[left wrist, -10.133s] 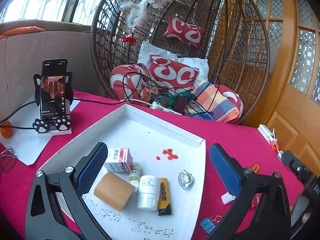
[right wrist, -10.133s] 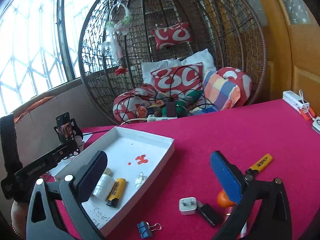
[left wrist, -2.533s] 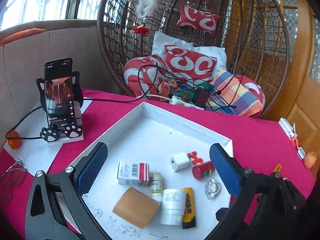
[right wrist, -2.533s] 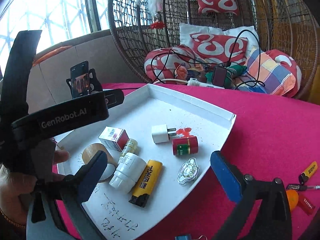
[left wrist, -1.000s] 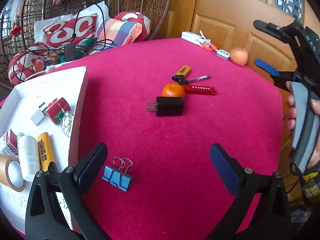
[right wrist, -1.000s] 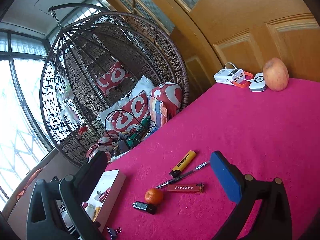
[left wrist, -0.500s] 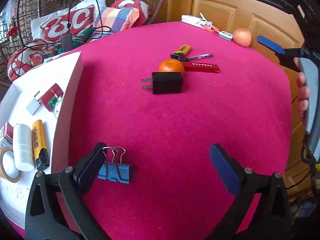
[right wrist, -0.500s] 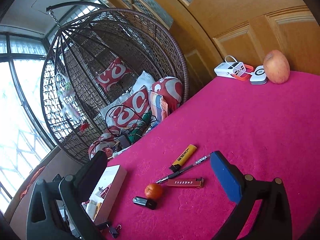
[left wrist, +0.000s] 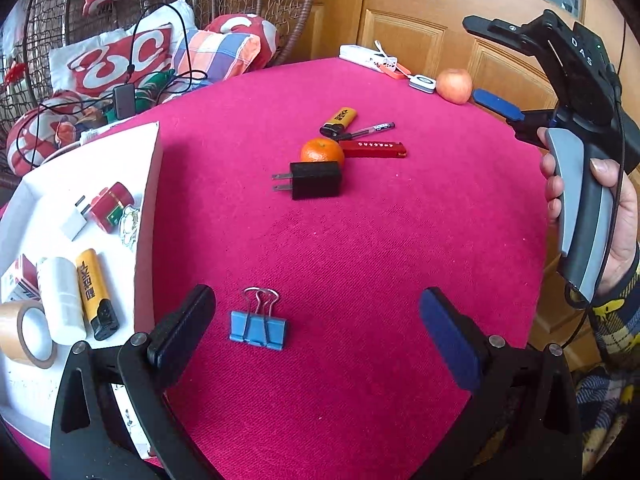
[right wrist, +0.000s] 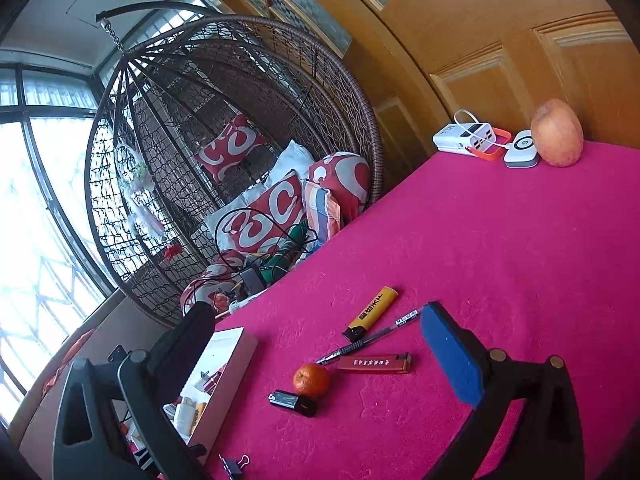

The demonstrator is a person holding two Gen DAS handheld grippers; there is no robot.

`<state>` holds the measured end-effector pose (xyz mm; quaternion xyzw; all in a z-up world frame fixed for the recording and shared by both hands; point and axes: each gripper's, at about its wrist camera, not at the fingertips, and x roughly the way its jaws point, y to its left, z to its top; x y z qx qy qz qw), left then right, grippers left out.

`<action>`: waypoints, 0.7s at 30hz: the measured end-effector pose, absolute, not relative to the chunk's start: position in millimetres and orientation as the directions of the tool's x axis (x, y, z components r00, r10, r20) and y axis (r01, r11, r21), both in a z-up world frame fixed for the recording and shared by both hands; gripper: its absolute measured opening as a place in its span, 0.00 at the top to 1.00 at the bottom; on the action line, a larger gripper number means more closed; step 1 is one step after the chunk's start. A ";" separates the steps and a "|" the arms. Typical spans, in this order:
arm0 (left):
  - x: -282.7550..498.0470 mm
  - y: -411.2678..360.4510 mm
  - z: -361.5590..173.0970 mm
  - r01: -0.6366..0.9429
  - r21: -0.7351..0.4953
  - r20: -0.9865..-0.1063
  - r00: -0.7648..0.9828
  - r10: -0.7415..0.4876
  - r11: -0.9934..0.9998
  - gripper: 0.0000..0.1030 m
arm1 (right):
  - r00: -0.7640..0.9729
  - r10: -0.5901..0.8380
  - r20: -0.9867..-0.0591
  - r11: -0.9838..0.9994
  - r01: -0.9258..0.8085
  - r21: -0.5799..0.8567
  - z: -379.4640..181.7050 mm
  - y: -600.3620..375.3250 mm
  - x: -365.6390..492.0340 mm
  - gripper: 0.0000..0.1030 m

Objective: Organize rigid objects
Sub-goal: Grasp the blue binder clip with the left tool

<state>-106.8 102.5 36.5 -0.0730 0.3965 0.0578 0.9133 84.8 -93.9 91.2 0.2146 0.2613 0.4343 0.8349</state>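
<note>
Starting at the far left of the left wrist view: the white tray [left wrist: 149,184] already holds a good bunch of stuff. I count one roll of tape [left wrist: 24,334], one small boxed item at the edge, one white bottle [left wrist: 61,304], one yellow lighter [left wrist: 94,292], one white plug [left wrist: 74,222], one red can [left wrist: 110,206] and a little sticker-looking thing I can't make out.

Moving right onto the red tablecloth [left wrist: 360,248] — the one blue binder clip [left wrist: 258,327] sits just ahead of the left gripper [left wrist: 316,330], inside the gap but way closer to the left finger than the right one. Its blue body runs crosswise, roughly in line with the gap, and the wire handles point away from the camera. So my guess is it's the next pick, and the gripper wants to slide a bit to its left to centre on it before closing. Left jaws are spread wide, holding nothing.

Further up the cloth: one black charger [left wrist: 316,180] with prongs toward the tray, one tangerine [left wrist: 322,151] touching it, one red lighter [left wrist: 372,149], one pen [left wrist: 366,131], a second yellow lighter [left wrist: 339,121], and one apple [left wrist: 454,85] near the far edge.

Far right — the right gripper [right wrist: 316,344] is held up off the table by a hand [left wrist: 616,216], fingers spread and empty too. It's well away from the clip, so the left one is clearly nearer.
</note>
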 end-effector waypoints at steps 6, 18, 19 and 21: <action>-95.5 100.6 20.9 -0.197 -0.085 -0.765 0.641 0.062 0.977 0.14 | 0.481 0.841 -0.247 0.526 -0.622 0.580 91.1 -92.5 83.6 0.00; -103.2 118.7 18.4 -0.293 -0.036 -0.779 0.607 0.157 0.955 0.43 | 0.486 0.836 -0.255 0.537 -0.628 0.564 89.5 -89.7 83.1 0.00; -103.1 117.5 17.7 -0.295 -0.023 -0.781 0.602 0.167 0.955 0.42 | 0.484 0.836 -0.256 0.536 -0.628 0.564 89.2 -89.4 82.4 0.00; -103.0 115.2 15.9 -0.295 0.001 -0.782 0.595 0.185 0.955 0.42 | 0.481 0.838 -0.258 0.535 -0.630 0.563 89.1 -89.3 82.5 0.00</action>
